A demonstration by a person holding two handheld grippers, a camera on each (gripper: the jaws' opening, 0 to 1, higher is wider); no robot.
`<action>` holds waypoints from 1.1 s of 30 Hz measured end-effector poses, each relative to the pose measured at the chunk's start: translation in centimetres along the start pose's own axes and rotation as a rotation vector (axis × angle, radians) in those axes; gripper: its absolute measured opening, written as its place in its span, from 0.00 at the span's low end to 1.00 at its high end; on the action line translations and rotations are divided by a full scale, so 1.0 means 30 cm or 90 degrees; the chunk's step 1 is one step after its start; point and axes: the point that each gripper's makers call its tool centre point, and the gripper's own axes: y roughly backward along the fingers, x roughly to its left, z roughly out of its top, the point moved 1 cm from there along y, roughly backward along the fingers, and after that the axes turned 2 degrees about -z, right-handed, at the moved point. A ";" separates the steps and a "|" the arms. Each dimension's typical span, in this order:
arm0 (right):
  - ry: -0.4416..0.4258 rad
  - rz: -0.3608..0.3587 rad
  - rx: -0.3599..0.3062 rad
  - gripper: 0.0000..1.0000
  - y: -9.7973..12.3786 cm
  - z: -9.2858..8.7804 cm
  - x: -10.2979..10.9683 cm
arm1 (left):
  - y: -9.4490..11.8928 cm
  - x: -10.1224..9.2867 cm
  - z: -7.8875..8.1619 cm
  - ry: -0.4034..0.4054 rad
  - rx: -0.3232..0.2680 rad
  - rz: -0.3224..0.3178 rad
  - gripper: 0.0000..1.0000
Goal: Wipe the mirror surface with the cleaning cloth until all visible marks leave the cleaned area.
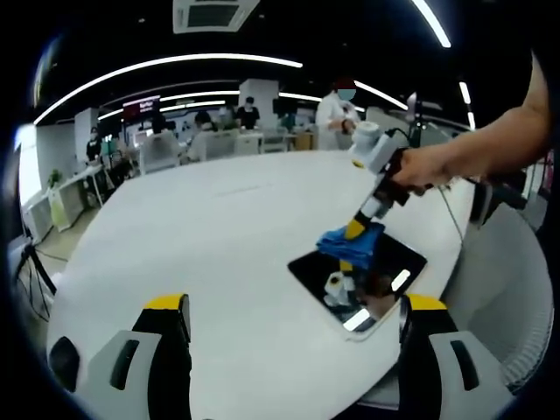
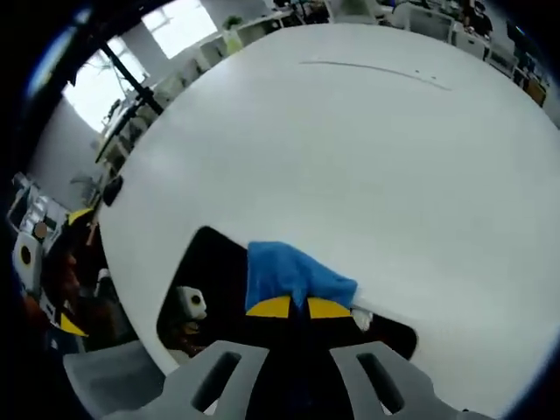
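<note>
A dark rectangular mirror lies flat on the white table near its right edge. A blue cleaning cloth is pressed onto the mirror's far side by my right gripper, which a person's hand holds from the upper right. In the right gripper view the yellow-tipped jaws are closed on the blue cloth, which rests on the mirror; my right gripper hovers just over the glass. My left gripper stands open over the near table, with nothing between its jaws, short of the mirror.
The round white table stretches far beyond the mirror. Several people sit and stand at desks in the background. The table's near edge drops off just behind the mirror.
</note>
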 end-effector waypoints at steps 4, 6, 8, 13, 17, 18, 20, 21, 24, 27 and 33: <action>0.010 -0.016 0.015 0.00 0.014 -0.016 -0.040 | -0.006 -0.004 -0.002 -0.001 0.000 -0.002 1.00; 0.011 -0.024 0.020 0.00 0.019 -0.021 -0.058 | -0.008 -0.009 0.001 -0.001 0.000 -0.004 1.00; 0.011 -0.026 0.023 0.00 0.023 -0.025 -0.069 | -0.011 -0.014 0.005 -0.002 -0.002 -0.006 1.00; 0.013 -0.036 0.028 0.00 0.028 -0.032 -0.086 | -0.013 -0.020 0.011 -0.005 -0.003 -0.009 1.00; 0.010 -0.037 0.027 0.00 0.026 -0.032 -0.085 | -0.008 -0.016 0.012 -0.006 -0.004 -0.007 1.00; 0.007 -0.037 0.026 0.00 0.026 -0.032 -0.085 | -0.006 -0.015 0.012 -0.007 -0.004 -0.006 1.00; -0.003 -0.033 0.021 0.00 0.027 -0.034 -0.086 | -0.003 -0.015 0.013 -0.008 -0.003 -0.005 1.00; -0.013 -0.031 0.014 0.00 0.028 -0.036 -0.088 | -0.002 -0.015 0.013 -0.008 -0.004 -0.005 1.00; -0.007 -0.037 0.002 0.00 0.032 -0.049 -0.077 | 0.001 -0.020 0.019 -0.010 -0.004 -0.006 1.00; -0.016 -0.040 -0.003 0.00 0.038 -0.065 -0.069 | 0.001 -0.023 0.029 -0.014 -0.007 -0.008 1.00; -0.015 -0.044 -0.002 0.00 0.049 -0.104 -0.045 | 0.000 -0.028 0.039 -0.018 -0.011 -0.009 1.00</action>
